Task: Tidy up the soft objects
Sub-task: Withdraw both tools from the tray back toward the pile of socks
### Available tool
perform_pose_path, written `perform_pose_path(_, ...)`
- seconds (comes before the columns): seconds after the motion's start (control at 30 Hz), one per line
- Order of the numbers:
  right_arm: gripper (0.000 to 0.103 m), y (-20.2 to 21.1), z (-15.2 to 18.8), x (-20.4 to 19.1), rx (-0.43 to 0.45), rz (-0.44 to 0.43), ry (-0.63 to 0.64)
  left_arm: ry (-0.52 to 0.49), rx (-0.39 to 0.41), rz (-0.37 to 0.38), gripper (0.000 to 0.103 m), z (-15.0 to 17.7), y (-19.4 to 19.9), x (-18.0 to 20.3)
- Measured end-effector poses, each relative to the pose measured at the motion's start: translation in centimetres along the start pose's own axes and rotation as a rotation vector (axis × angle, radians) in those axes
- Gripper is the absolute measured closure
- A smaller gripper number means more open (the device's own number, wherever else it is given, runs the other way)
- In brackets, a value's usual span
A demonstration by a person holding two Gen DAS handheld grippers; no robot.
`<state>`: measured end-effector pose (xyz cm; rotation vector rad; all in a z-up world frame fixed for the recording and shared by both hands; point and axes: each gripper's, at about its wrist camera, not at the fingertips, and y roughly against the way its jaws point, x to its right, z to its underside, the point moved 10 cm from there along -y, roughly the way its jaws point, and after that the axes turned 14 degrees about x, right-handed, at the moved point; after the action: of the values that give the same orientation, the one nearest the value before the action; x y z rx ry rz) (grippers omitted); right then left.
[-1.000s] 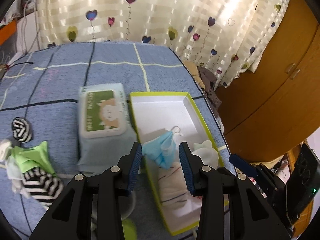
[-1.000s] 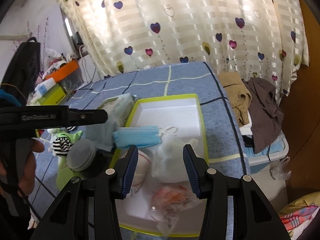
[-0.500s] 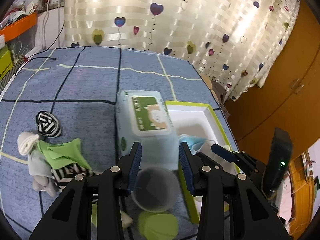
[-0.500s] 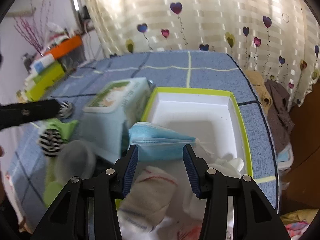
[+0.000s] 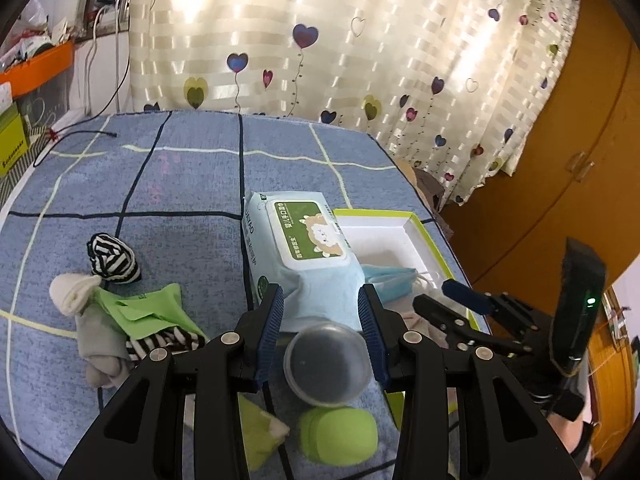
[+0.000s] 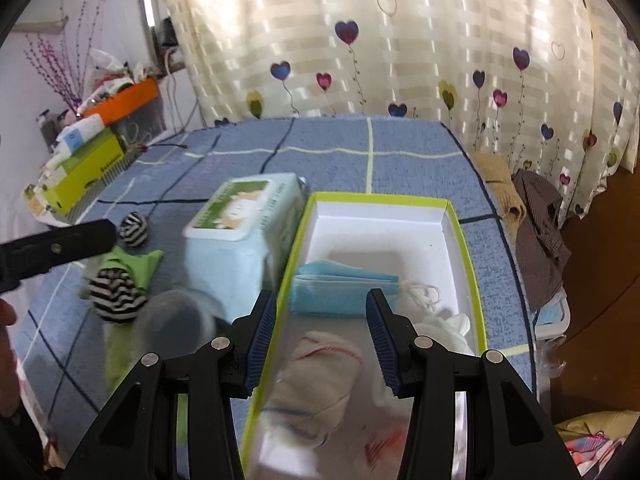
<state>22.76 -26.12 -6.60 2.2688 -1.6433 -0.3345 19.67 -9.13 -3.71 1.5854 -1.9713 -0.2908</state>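
While both grippers tilt downward over the blue checked cover, neither holds anything. The left gripper hangs with its jaws spread wide and empty above the near end of the wipes pack, with a clear round tub lying on the cover just below the gap between its fingers. A green puff sits just in front of that tub, nearer the camera.

To the left of the left gripper lies a heap of soft things: a striped sock ball, a white and grey sock roll and a green cloth, touching one another.

The right gripper points down into the white box with the lime rim, its jaws likewise wide apart and closed on nothing. Between its fingers, further in, lies a blue face mask flat on the box floor. Closer to the camera a rolled beige cloth lies in the box, blurred, and a white cloth sits at the right wall.

The wipes pack stands just beside the box's left wall. In the left view the right gripper shows at the right edge, over the box; in the right view one black arm of the left gripper juts in from the left edge.
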Motion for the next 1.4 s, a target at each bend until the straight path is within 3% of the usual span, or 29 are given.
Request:
perform_pose_path(0.6, 0.05, 7.1, -1.2, -6.9, 0.073, -0.038, 0.08, -0.036, 0.067, -0.033, 0.063, 1.7, 5.6, -1.7)
perform_pose_path(1.4, 0.049, 7.8, -1.4, -12.2, 0.077, -0.104, 0.139, -0.028, 0.092, -0.095, 0.063, 2.6, 7.6, -4.9)
